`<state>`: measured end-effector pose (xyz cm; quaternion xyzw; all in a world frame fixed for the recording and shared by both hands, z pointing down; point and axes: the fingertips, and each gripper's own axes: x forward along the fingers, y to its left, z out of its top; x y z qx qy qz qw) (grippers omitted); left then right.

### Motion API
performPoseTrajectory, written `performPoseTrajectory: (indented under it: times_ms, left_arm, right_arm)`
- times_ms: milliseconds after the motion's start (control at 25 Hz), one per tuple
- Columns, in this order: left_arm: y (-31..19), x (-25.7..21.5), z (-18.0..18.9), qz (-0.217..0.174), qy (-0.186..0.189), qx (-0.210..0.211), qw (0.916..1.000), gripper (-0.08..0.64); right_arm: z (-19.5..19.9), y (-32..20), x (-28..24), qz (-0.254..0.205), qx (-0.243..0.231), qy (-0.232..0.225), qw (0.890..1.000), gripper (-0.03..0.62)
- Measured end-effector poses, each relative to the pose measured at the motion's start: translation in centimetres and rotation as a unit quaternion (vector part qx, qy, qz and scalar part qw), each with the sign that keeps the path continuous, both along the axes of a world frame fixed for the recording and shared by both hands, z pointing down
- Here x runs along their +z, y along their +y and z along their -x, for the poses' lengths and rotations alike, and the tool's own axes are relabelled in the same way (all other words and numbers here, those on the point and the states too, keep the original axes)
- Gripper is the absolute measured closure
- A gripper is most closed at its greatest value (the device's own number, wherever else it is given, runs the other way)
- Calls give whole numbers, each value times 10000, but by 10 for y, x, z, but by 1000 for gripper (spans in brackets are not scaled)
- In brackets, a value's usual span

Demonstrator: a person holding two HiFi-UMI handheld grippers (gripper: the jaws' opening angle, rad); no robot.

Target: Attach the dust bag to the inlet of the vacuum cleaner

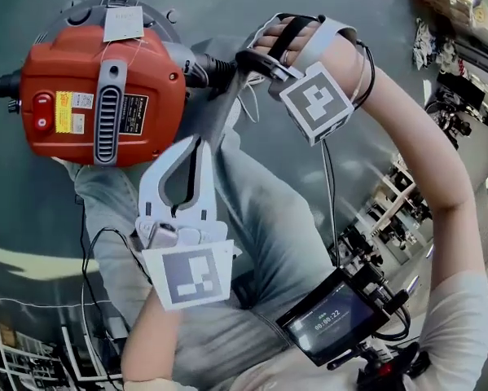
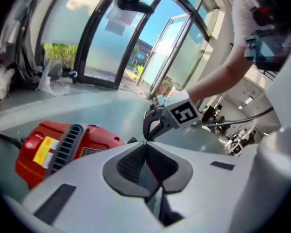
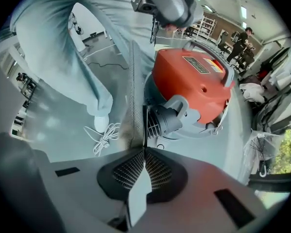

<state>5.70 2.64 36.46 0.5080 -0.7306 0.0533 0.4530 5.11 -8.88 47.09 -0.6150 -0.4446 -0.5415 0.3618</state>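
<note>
While the right claw [image 3: 144,149] is clamped on the thin grey fabric dust bag [image 3: 133,96], the grey ribbed inlet [image 3: 167,118] of the red vacuum cleaner [image 3: 194,76] lies just left of it. The left claw [image 2: 145,142], closed, hangs nearer the person.

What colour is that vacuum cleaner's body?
The vacuum cleaner is red-orange, with a grey handle; best in the head view.

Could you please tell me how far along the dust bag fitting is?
Done: the grey bag is picked up, with the right claw and left claw both shut on it. In hand: its end is held beside the inlet of the red vacuum. Left: the inlet looks bare, so the bag is not yet fitted.
</note>
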Motion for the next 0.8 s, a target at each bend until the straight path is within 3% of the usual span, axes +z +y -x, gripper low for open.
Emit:
performPoseTrajectory:
  times_ms: [40,200,320,440,640,800]
  left_arm:
    - [-12,14,-1,183,272,144,9994,543]
    - [-42,54,-13,811,429,535,9944,543]
    - [-57,67,-17,878,772,404,9923,545]
    - [-70,77,-18,1042,759,538,9902,545]
    - [-72,85,-22,1190,1022,643,9855,543]
    - [-80,102,-32,1347,1048,968,9806,540]
  right_arm:
    - [1,0,0,47,-10,13,10000,577]
    - [0,2,-2,152,-108,55,9998,577]
    - [-5,4,-6,305,-50,100,9995,578]
    - [-7,6,-9,355,51,123,9993,578]
    - [-6,10,-11,436,-97,32,9990,578]
    - [-7,17,-15,524,-370,26,9979,577]
